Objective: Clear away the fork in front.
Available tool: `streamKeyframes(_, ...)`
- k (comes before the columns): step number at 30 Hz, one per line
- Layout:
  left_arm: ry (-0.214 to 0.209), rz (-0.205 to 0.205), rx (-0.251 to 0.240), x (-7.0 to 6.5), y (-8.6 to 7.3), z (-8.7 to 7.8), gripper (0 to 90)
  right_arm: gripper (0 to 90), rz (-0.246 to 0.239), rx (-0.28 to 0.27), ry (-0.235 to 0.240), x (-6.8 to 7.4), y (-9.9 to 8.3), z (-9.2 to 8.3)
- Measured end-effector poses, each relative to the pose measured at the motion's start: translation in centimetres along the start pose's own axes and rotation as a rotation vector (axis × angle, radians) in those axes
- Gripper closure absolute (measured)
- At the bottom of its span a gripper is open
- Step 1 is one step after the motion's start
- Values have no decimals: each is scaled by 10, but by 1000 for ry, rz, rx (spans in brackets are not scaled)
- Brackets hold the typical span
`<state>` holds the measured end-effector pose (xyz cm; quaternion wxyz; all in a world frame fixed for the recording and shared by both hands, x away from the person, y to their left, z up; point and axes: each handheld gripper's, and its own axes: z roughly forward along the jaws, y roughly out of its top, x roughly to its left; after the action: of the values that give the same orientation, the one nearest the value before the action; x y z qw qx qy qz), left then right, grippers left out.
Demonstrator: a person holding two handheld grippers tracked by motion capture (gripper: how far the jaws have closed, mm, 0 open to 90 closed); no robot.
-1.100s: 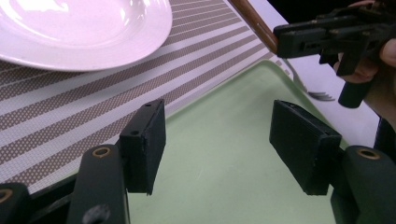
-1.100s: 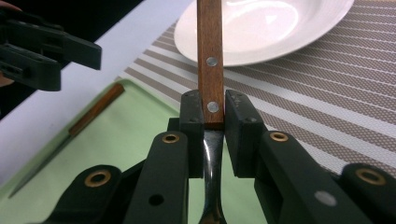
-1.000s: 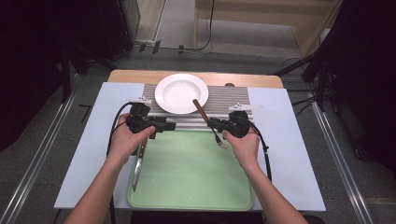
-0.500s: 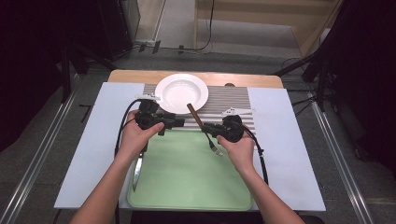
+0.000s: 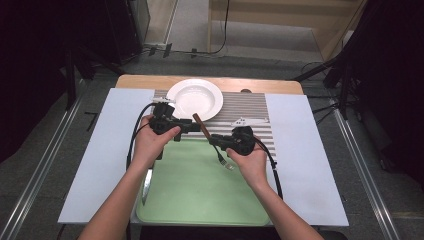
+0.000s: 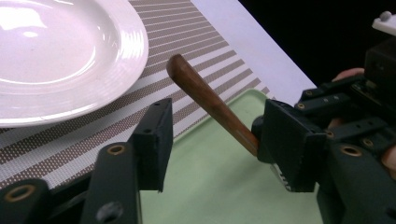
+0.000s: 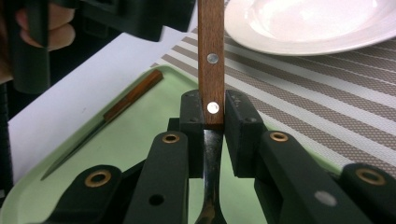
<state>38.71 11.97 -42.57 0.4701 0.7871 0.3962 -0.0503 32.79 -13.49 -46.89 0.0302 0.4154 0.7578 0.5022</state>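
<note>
Right gripper view: right tool (image 7: 212,128) clamped tight on wooden-handled metal fork (image 7: 211,60), above the pale green plastic tray (image 7: 140,140).
Left tool (image 6: 215,140) jaws part-open, just been closing; fork handle between them, pads not pressing.

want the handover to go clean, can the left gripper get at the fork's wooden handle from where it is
Probably yes. The fork handle sticks up free between the open jaws of the left gripper, which have just been closing. The right gripper clamps it lower down, near the metal neck.
</note>
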Motion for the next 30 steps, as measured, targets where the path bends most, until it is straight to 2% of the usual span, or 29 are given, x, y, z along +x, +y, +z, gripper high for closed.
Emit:
streamKeyframes(8,-1,-35,5,1,0,5,489,767,-12,-3,27,8,0,4)
streamKeyframes(13,-3,-57,5,3,-1,7,560,768,-20,-1,35,11,0,6)
streamKeyframes(17,-8,-67,1,5,-2,8,562,767,-25,-3,33,12,0,6)
streamKeyframes(22,-11,-77,4,6,-3,10,622,768,-25,-1,35,13,-1,8)
streamKeyframes(30,-37,-103,8,10,-5,11,658,767,-26,12,36,13,-2,11)
